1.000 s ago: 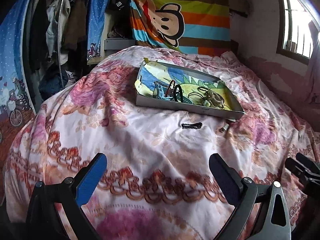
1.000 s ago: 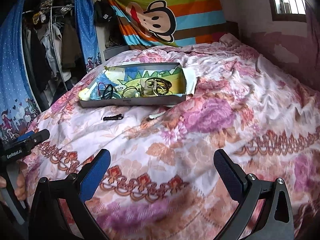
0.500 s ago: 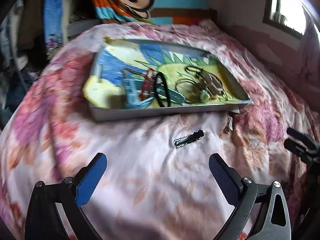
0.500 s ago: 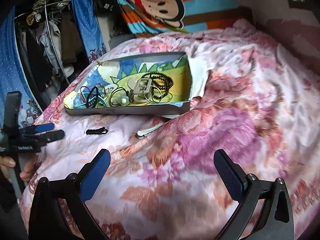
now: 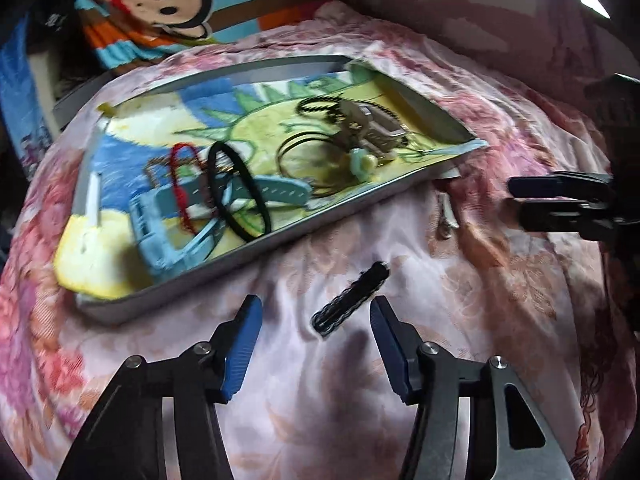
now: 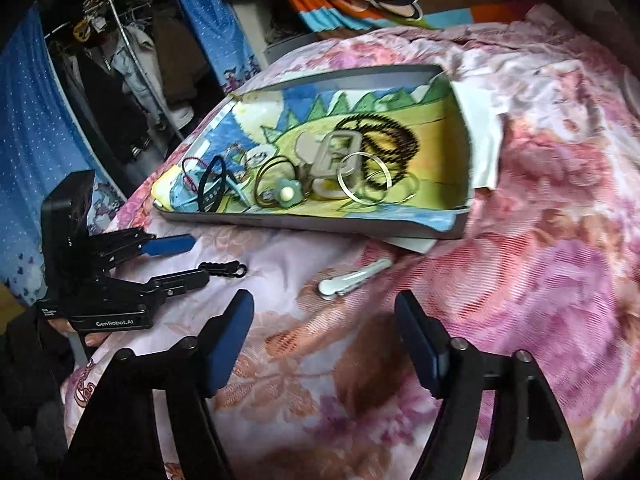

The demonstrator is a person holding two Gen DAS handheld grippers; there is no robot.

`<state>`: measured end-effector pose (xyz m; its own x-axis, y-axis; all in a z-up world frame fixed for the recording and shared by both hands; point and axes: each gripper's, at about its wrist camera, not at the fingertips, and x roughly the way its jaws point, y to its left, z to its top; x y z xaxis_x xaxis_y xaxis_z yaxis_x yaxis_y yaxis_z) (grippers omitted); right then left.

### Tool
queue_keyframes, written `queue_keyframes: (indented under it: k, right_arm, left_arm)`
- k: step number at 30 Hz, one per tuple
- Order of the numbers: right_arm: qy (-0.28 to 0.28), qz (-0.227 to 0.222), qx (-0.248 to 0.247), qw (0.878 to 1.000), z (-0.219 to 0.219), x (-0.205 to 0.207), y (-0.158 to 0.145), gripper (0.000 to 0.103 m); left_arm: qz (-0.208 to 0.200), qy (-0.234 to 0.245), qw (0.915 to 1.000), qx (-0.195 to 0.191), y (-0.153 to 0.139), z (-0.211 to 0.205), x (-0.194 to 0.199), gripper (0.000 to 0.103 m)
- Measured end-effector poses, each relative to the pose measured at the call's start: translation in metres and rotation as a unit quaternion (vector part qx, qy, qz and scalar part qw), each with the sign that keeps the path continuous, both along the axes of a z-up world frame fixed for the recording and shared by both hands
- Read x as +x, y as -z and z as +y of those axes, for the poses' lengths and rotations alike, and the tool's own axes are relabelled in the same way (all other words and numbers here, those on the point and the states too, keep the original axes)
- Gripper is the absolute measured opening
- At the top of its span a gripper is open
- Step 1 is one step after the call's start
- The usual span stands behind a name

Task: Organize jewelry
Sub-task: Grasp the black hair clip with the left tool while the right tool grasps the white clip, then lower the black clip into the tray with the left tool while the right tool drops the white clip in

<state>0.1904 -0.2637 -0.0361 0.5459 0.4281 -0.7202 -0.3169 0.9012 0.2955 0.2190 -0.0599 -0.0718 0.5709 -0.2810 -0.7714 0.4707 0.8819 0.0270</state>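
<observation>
Left gripper (image 5: 316,312), having closed in since the earlier frame, is hovering with fingers partly open around a black hair clip (image 5: 351,299) lying on the floral bedspread (image 5: 500,300), not gripping it. Right gripper (image 6: 324,300), also nearer and narrower, is standing open and empty near a white clip (image 6: 352,280). The jewelry tray (image 6: 312,222) is lying just beyond.

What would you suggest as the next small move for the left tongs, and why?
Probably ease the left tongs forward and down, then close on the black hair clip. It lies loose on the bedspread, outside the tray, with its near end already between the open fingers, though they seem not to touch it yet.
</observation>
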Motion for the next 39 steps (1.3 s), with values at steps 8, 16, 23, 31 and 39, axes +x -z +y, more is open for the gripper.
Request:
queue_keyframes:
  k: [8, 16, 23, 31, 39]
  right_arm:
    - [0.002, 0.028, -0.03, 0.999, 0.015, 0.024, 0.017, 0.047]
    - [0.024, 0.063, -0.094, 0.993, 0.034, 0.039, 0.033, 0.046]
    - [0.045, 0.055, -0.107, 0.992, 0.034, 0.034, 0.033, 0.035]
    - [0.063, 0.045, -0.067, 0.995, 0.017, 0.031, 0.034, 0.016]
    - [0.049, 0.027, -0.039, 0.998, 0.013, 0.014, 0.025, 0.016]
  left_arm:
    - [0.021, 0.058, 0.998, -0.009, 0.009, -0.015, 0.006, 0.024]
    - [0.036, 0.053, 0.9979, -0.004, 0.014, -0.017, 0.011, 0.024]
    - [0.034, 0.042, 0.9985, 0.009, 0.015, -0.021, 0.009, 0.023]
    - [0.055, 0.017, 0.9982, -0.012, 0.012, -0.019, 0.01, 0.013]
    - [0.063, -0.001, 0.9974, -0.035, 0.005, -0.017, 0.004, 0.012]
